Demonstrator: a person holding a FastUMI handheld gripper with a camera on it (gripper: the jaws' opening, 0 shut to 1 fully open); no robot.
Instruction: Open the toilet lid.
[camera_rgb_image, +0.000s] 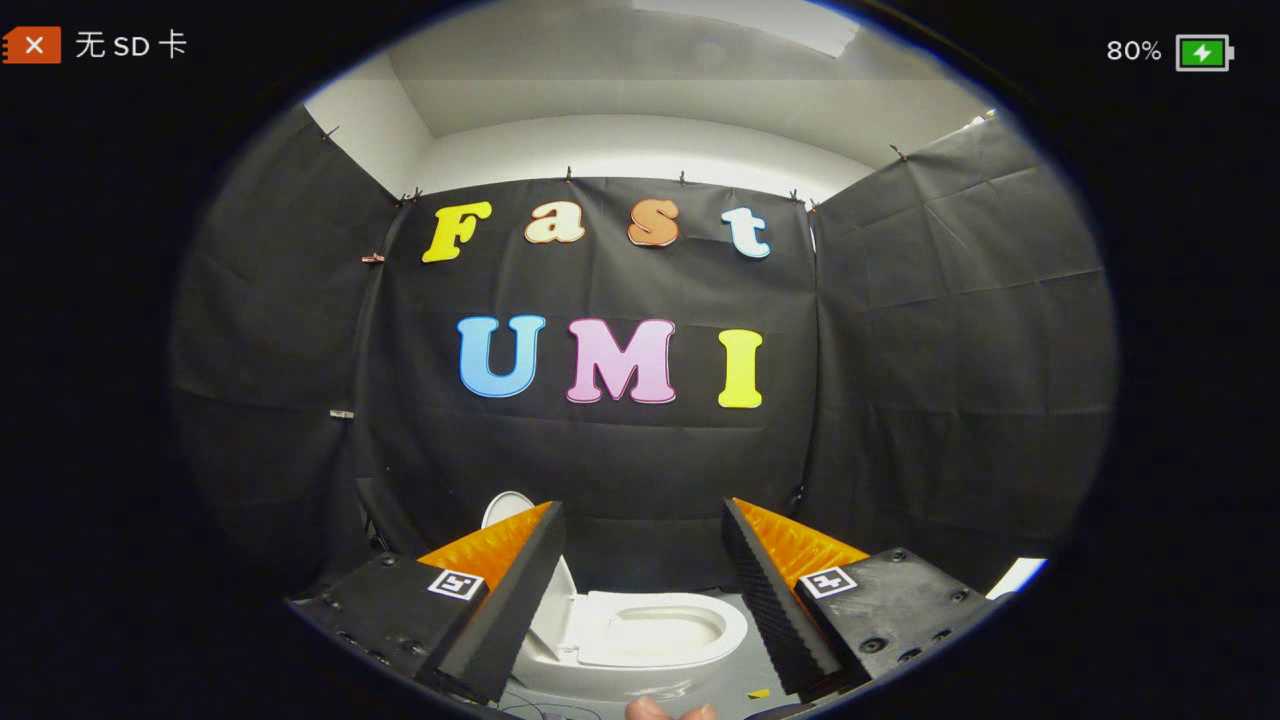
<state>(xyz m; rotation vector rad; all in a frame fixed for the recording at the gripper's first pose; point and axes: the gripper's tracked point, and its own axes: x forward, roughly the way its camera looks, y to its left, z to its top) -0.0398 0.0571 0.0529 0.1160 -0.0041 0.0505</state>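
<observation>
The toilet lid (515, 560) already stands up at the left end of the white toilet (640, 640), so the job looks done. The best thing now is to back the gripper (640, 580) away slowly without bumping it. The fingers are wide apart and hold nothing. The toilet sits low, just beyond and between them, with its oval seat showing.

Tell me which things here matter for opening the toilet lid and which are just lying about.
For the job:
- toilet, beyond the fingers
- toilet lid, already raised, behind the left finger
- gripper, fingers spread apart, holding nothing

Just lying about:
- small yellow scrap on the floor
- black cloth wall
</observation>
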